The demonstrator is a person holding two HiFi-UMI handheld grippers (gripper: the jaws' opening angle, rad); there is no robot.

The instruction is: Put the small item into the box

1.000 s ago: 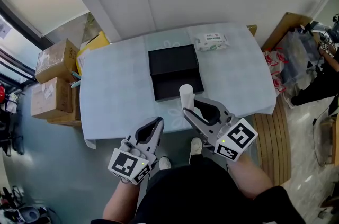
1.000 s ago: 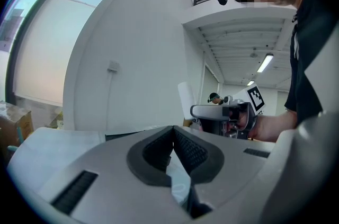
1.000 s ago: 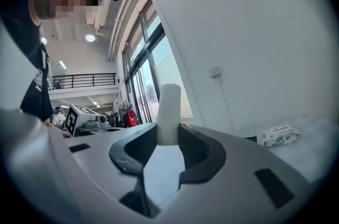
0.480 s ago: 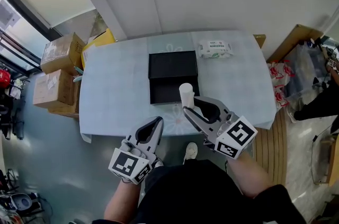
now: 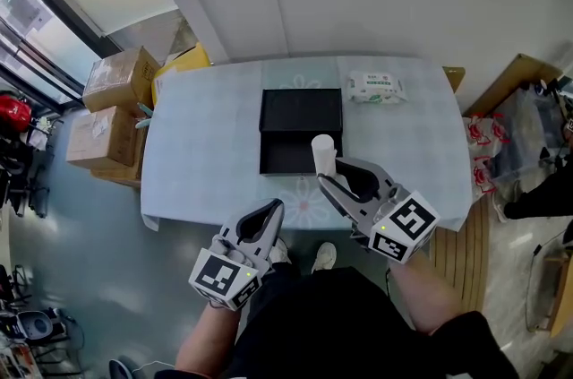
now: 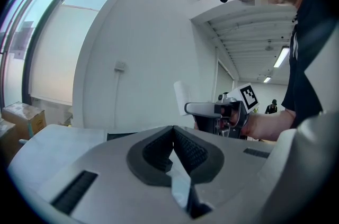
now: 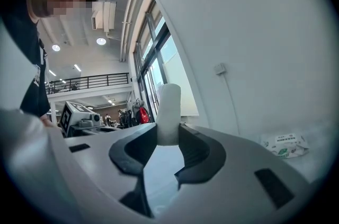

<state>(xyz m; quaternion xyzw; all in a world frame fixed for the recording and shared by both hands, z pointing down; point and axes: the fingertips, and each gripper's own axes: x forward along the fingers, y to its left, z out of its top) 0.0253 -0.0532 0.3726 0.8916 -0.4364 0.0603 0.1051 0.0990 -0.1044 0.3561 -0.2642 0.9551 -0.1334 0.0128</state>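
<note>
A small white cylinder (image 5: 322,155) stands upright between the jaws of my right gripper (image 5: 325,176), which is shut on it just off the table's near edge. In the right gripper view the white cylinder (image 7: 168,113) rises above the jaw tips. The open black box (image 5: 301,132), lid flipped back, lies on the pale blue table (image 5: 206,144) straight beyond the cylinder. My left gripper (image 5: 271,209) hangs lower left, off the table's near edge, jaws shut with nothing in them. The left gripper view shows its tips (image 6: 173,130) together and the right gripper (image 6: 217,112) with the cylinder (image 6: 181,96) beyond.
A pack of wet wipes (image 5: 375,87) lies at the table's far right. Cardboard boxes (image 5: 112,104) are stacked on the floor left of the table. A wooden board and bags (image 5: 501,126) stand to the right. A white wall runs behind the table.
The view has shifted, so the table sits a little further right and lower. Both grippers hold their places relative to me, and the cylinder stays in the right jaws.
</note>
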